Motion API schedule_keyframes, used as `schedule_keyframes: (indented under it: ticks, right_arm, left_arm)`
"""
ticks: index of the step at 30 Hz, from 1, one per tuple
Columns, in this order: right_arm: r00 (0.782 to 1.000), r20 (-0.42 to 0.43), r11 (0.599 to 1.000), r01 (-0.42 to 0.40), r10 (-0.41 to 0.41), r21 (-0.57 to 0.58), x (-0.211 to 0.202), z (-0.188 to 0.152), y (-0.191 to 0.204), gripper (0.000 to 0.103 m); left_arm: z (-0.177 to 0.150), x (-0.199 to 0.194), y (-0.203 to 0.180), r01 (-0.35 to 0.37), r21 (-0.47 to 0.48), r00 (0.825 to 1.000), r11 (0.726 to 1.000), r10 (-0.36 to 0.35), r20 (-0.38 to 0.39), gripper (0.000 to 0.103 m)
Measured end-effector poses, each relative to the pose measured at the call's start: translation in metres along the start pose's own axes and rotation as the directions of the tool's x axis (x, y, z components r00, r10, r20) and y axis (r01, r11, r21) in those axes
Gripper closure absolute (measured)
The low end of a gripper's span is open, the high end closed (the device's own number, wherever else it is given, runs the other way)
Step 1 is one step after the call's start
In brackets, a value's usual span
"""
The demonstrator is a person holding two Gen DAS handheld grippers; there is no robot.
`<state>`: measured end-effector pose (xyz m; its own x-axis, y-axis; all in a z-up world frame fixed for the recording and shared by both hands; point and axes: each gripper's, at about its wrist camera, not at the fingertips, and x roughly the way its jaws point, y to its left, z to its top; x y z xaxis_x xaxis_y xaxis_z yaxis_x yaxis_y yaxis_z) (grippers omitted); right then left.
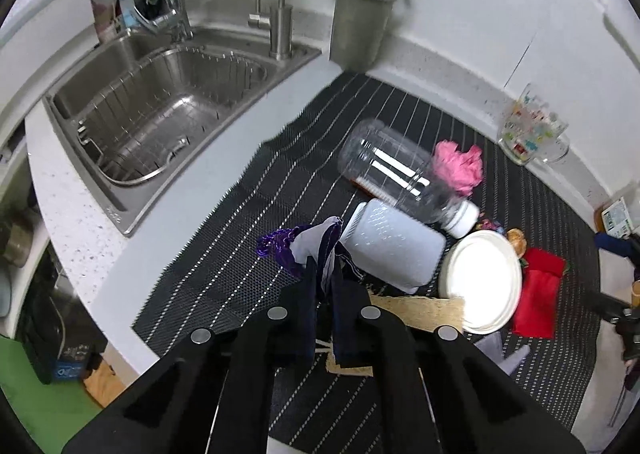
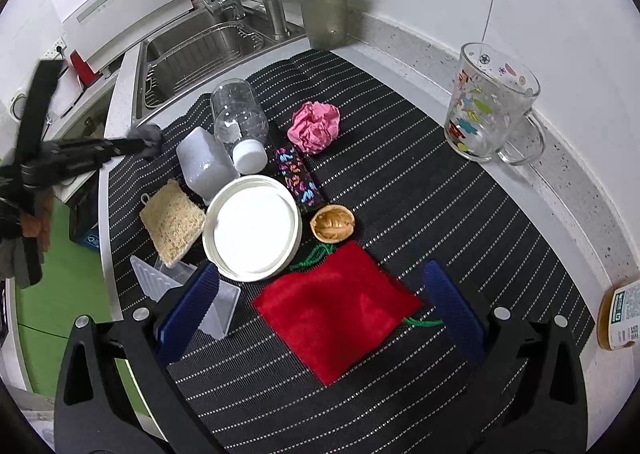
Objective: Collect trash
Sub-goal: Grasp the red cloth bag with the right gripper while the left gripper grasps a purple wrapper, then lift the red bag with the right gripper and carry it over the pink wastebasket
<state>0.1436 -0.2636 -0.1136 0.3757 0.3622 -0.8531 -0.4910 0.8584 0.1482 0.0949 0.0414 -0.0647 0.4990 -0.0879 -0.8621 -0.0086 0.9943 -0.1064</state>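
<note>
My left gripper (image 1: 323,282) is shut on a crumpled purple and white wrapper (image 1: 308,242) and holds it above the striped mat (image 1: 224,262). In the right wrist view it shows at the left (image 2: 150,141). My right gripper (image 2: 320,294) is open and empty over a red cloth pouch (image 2: 340,306). On the mat lie a crumpled pink paper (image 2: 316,125), a clear plastic bottle (image 2: 240,121), a walnut shell (image 2: 333,222) and a colourful dark wrapper (image 2: 299,177).
A white bowl (image 2: 252,225), a frosted white jar (image 2: 204,163), a loofah pad (image 2: 172,221) and a clear plastic piece (image 2: 160,278) lie on the mat. A printed glass mug (image 2: 486,105) stands right. The sink (image 1: 160,109) and a grey bin (image 1: 360,17) are behind.
</note>
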Motion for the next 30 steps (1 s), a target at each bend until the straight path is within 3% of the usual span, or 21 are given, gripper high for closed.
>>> schedule_keyframes:
  ticks: [8,16,18,20,22,24,27,30]
  right_arm:
    - [0.995,-0.078,0.998,0.058,-0.057,0.007,0.023,-0.013,-0.015,0.003]
    - [0.981,-0.177,0.996,0.085,-0.084,-0.002,0.064,-0.025,-0.023,0.005]
    - [0.977,-0.197,0.997,0.08,-0.081,-0.014,0.071,-0.028,-0.022,0.026]
    - [0.979,-0.192,0.998,0.064,-0.065,-0.013,0.069,-0.03,-0.022,0.032]
    - [0.981,-0.178,0.997,0.07,-0.071,-0.014,0.065,-0.03,-0.024,0.05]
    - [0.983,-0.171,0.998,0.07,-0.07,-0.006,0.062,-0.029,-0.027,0.082]
    - [0.987,-0.155,0.998,0.054,-0.051,0.012,0.054,-0.03,-0.033,0.094]
    - [0.991,-0.126,0.999,0.047,-0.043,0.024,0.04,-0.03,-0.037,0.097]
  left_arm:
    - [-0.003,-0.044,-0.014,0.017,0.03,0.997,0.999,-0.019,0.075,0.097]
    - [-0.011,-0.06,-0.027,0.032,0.037,0.995,0.999,-0.036,0.09,0.097]
    - [-0.015,-0.06,-0.029,0.036,0.032,0.996,0.999,-0.039,0.086,0.097]
    - [-0.018,-0.059,-0.03,0.041,0.027,0.996,0.999,-0.043,0.081,0.097]
    - [-0.021,-0.059,-0.031,0.045,0.025,0.996,0.999,-0.047,0.077,0.097]
    - [-0.024,-0.058,-0.033,0.048,0.024,0.996,0.999,-0.05,0.075,0.097]
    - [-0.026,-0.058,-0.038,0.058,0.02,0.996,0.998,-0.059,0.074,0.097]
    - [-0.028,-0.06,-0.043,0.063,0.022,0.995,0.998,-0.064,0.079,0.097]
